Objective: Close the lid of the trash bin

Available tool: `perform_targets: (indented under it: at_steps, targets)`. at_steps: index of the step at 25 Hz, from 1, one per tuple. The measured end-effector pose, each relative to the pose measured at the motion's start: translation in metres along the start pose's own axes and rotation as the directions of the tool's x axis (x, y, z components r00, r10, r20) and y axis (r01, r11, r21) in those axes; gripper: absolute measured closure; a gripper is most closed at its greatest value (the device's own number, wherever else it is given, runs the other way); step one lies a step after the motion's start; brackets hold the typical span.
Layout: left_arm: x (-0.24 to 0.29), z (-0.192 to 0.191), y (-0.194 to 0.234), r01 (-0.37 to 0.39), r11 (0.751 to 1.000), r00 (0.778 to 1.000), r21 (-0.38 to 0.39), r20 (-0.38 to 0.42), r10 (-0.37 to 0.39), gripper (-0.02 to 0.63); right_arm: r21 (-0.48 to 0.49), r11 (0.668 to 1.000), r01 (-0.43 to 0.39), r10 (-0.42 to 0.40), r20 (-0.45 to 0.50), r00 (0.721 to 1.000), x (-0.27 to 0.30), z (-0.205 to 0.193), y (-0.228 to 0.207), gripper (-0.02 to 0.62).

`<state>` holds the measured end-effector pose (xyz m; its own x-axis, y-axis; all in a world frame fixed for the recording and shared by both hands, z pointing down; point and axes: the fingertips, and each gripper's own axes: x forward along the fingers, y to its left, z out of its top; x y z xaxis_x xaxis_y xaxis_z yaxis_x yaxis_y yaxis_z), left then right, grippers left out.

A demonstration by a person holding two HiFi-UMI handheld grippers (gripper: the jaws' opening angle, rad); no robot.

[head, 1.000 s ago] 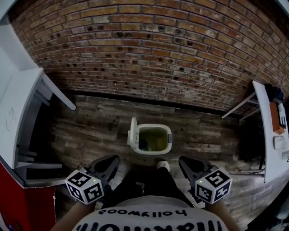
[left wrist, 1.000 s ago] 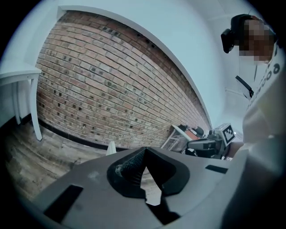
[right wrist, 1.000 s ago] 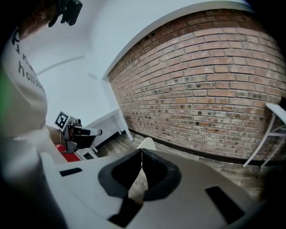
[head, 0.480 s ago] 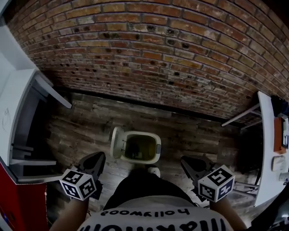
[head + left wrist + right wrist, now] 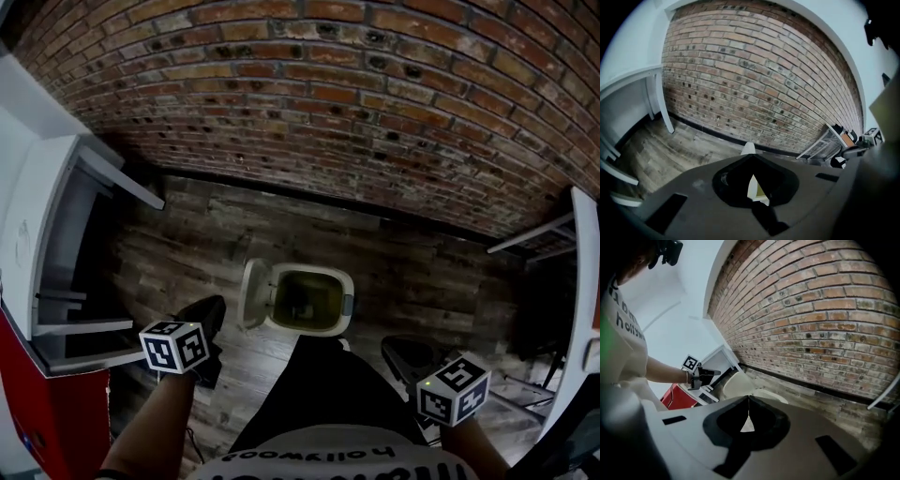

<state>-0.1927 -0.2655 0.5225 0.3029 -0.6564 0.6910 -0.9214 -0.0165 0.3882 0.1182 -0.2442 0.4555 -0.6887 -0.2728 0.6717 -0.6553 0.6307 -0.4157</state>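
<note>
The white trash bin [image 5: 309,302] stands on the wood floor just ahead of my legs, its inside dark and yellowish. Its lid [image 5: 251,292] stands open, swung up on the bin's left side. My left gripper [image 5: 212,307] is shut and empty, low at the left, a short way left of the lid. In the left gripper view the lid [image 5: 748,148] shows just above the closed jaws of the left gripper [image 5: 751,158]. My right gripper [image 5: 392,346] is shut and empty, to the right of and nearer than the bin. The right gripper view shows the lid [image 5: 736,384] beyond the right gripper [image 5: 749,400].
A brick wall [image 5: 319,112] runs behind the bin. A white shelf unit [image 5: 47,234] and a red panel [image 5: 52,422] stand at the left. A white table edge [image 5: 583,281] sits at the right. My dark trouser leg [image 5: 319,384] is just before the bin.
I have come closer to the bin, which now lies right ahead of my leg. The left gripper has reached forward towards the lid's side. The right gripper has dropped lower right.
</note>
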Motion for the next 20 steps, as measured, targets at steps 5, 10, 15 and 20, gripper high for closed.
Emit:
perform_targets:
  at_steps: [5, 10, 15, 20]
  targets:
    - [0.039, -0.026, 0.025, 0.003, 1.000, 0.988, -0.006, -0.151, -0.004, 0.598, 0.056, 0.998, 0.020, -0.019, -0.029, 0.999, 0.012, -0.022, -0.003, 0.584]
    - [0.071, -0.035, 0.019, 0.071, 0.997, 0.973, -0.003, -0.219, -0.070, 0.600, 0.131, 0.989, 0.075, -0.071, -0.041, 0.997, 0.020, -0.042, -0.017, 0.584]
    - [0.090, -0.050, -0.021, 0.231, 0.972, 0.938, 0.031, -0.272, -0.215, 0.600, 0.183, 0.978, 0.098, -0.093, -0.038, 0.995, 0.024, -0.055, -0.021, 0.584]
    - [0.112, -0.067, -0.059, 0.324, 0.946, 0.894, 0.010, -0.331, -0.302, 0.600, 0.248, 0.961, 0.120, -0.116, -0.029, 0.993, 0.024, -0.070, -0.021, 0.586]
